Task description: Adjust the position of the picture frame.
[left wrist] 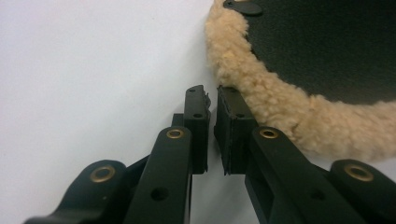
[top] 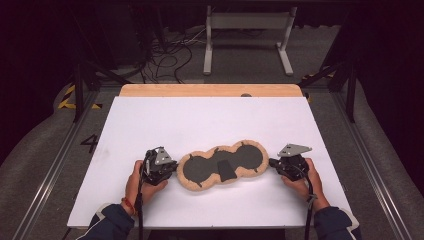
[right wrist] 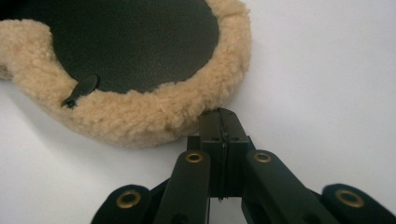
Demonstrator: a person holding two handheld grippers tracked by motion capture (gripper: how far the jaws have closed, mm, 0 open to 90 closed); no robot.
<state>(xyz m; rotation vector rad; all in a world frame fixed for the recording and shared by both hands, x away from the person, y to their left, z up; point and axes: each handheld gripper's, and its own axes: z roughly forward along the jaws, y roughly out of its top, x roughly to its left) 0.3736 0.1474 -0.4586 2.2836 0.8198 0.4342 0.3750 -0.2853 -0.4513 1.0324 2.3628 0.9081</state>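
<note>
Earmuffs (top: 222, 165) lie flat near the front edge of the white tabletop (top: 210, 120), dark inner sides up, ringed in tan fleece. They look light, soft and floppy, so the fleece rims at either end seem the best grip. Left gripper (left wrist: 212, 100) has its fingers slightly parted beside the rim, holding nothing. Right gripper (right wrist: 223, 119) is clenched at the opposite rim, seemingly on nothing.

White table (top: 210, 120) brightly and evenly lit from overhead; surrounding floor (top: 45, 145) dim, far background black. Shadows soft and short. Gripper views slightly soft up close, mild glare on white surface.
</note>
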